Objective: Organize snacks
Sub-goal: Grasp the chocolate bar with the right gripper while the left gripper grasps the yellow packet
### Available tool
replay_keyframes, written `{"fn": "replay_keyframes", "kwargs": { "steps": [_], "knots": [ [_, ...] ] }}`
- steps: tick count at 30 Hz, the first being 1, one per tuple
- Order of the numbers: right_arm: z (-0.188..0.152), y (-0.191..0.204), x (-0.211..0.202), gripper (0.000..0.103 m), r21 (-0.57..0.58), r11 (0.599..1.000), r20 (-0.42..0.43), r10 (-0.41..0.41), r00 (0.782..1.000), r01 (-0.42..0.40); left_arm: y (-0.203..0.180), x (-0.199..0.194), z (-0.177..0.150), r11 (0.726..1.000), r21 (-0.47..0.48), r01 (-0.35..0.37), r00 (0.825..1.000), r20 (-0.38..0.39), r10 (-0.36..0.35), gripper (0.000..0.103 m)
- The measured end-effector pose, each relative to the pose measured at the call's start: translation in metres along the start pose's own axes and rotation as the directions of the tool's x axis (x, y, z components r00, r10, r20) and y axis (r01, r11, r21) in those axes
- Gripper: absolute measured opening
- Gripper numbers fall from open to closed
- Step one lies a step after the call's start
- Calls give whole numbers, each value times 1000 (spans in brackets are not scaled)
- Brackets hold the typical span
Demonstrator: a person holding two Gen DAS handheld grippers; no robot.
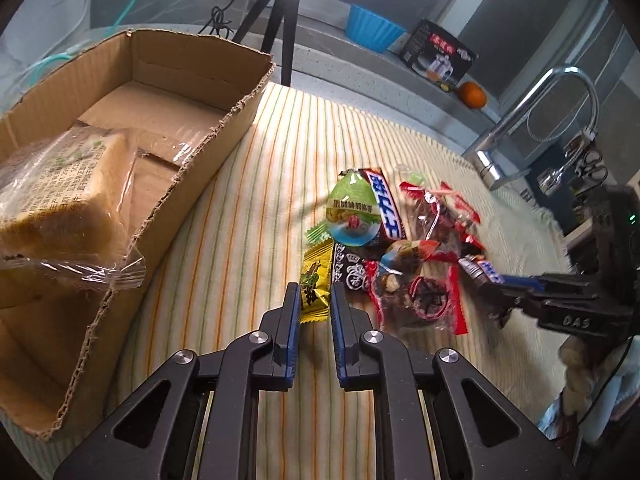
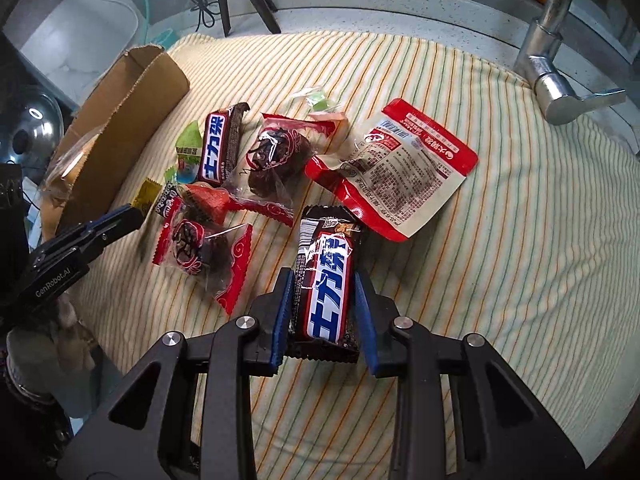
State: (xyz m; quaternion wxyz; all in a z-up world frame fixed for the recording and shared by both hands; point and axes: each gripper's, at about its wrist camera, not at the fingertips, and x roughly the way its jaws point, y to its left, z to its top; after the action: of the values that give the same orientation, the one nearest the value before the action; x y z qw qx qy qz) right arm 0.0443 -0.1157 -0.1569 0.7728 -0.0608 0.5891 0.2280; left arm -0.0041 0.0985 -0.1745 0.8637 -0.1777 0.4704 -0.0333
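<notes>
My left gripper (image 1: 315, 286) is shut on a small yellow candy packet (image 1: 314, 288) lying at the near edge of the snack pile on the striped cloth (image 1: 248, 240). That pile holds a green jelly cup (image 1: 352, 212), a brown chocolate bar (image 1: 386, 208) and red-wrapped dried fruit (image 1: 420, 292). My right gripper (image 2: 322, 273) is shut on a second brown chocolate bar (image 2: 326, 280), gripped across its width. A red-and-white pouch (image 2: 400, 168) lies just beyond it. The open cardboard box (image 1: 248, 96) stands to the left with a wrapped bread loaf (image 1: 68, 200) inside.
A chrome faucet (image 1: 560, 120) rises at the cloth's right edge. Behind the cloth on the counter stand a black tripod (image 1: 284, 20), a blue bowl (image 1: 372, 28), a black carton (image 1: 440, 54) and an orange (image 1: 473, 94). Bare striped cloth lies between the box and the pile.
</notes>
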Motion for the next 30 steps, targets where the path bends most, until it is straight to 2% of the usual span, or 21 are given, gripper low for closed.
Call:
{"fn": "replay_keyframes", "kwargs": {
  "steps": [5, 11, 15, 17, 24, 30],
  "knots": [
    [3, -2, -1, 31, 5, 1000, 5, -10, 1000, 10, -3, 6, 0, 999, 24, -21, 1000, -11, 21, 11],
    [3, 3, -22, 31, -7, 1000, 49, 12, 999, -12, -4, -10, 4, 1000, 2, 9, 1000, 28, -9, 8],
    [7, 13, -33, 31, -40, 999, 80, 0, 997, 3, -7, -14, 8, 1000, 20, 0, 999, 41, -1, 8],
    [11, 15, -34, 31, -39, 999, 84, 3, 996, 1, -3, -14, 9, 1000, -21, 15, 999, 42, -14, 8],
    [24, 35, -62, 31, -79, 996, 155, 58, 986, -46, -9, -47, 20, 1000, -17, 7, 993, 120, -5, 8],
    [47, 74, -82, 31, -169, 983, 225, 111, 968, -74, -1, -85, 37, 999, -20, -26, 977, 212, 30, 8]
  ]
}}
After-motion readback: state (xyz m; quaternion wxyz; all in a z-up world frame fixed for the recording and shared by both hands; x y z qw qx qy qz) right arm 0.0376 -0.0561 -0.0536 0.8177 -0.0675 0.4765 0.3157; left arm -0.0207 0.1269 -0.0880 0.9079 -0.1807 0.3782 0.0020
